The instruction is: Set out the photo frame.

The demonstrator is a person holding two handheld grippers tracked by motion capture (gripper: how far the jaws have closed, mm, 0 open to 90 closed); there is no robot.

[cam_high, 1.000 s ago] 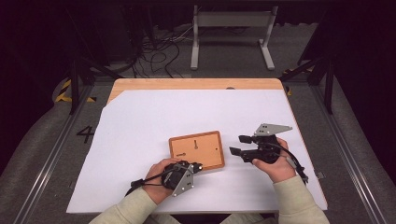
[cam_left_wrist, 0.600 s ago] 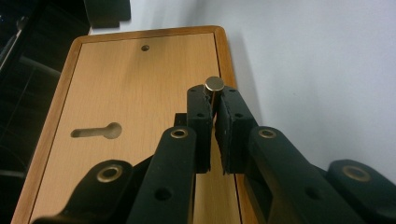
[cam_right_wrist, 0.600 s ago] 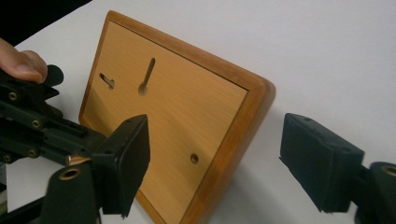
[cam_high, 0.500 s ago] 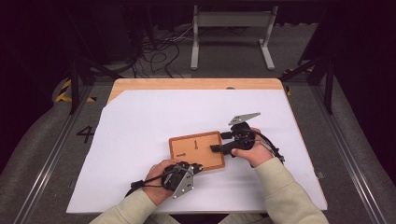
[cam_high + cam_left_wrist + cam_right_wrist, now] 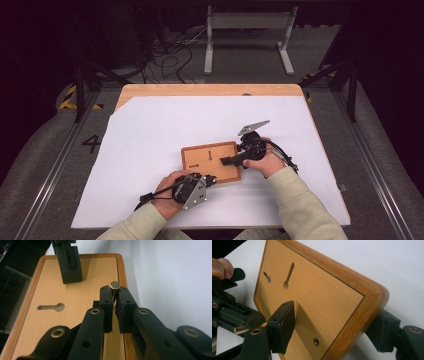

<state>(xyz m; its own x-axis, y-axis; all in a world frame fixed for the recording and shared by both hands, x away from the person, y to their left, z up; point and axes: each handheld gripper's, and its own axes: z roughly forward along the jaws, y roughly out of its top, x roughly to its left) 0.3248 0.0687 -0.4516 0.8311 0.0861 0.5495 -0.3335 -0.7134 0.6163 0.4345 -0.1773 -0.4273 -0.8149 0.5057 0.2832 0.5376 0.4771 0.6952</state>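
Board position: wooden board [image 5: 210, 162] lies flat on the white sheet [image 5: 150, 140], between both hands.
Left gripper [image 5: 114, 293]: jaws clamped on a brass-headed pin [image 5: 115, 285] at the board's near edge.
Right gripper [image 5: 332, 327]: jaws have just been closing; one pad over the board's face, the other beyond its corner, grip uncertain.
Keyhole slot [image 5: 51, 307]: unoccupied.

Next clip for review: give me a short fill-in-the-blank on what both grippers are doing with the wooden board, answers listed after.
1. The left gripper is shut on a small ____-headed pin.
2. The right gripper straddles one ____ of the wooden board, one jaw above it and one below.
3. The board's top face has two ____-shaped slots.
4. The board lies on a ____ sheet that covers the table.

Missing words: brass; corner; keyhole; white
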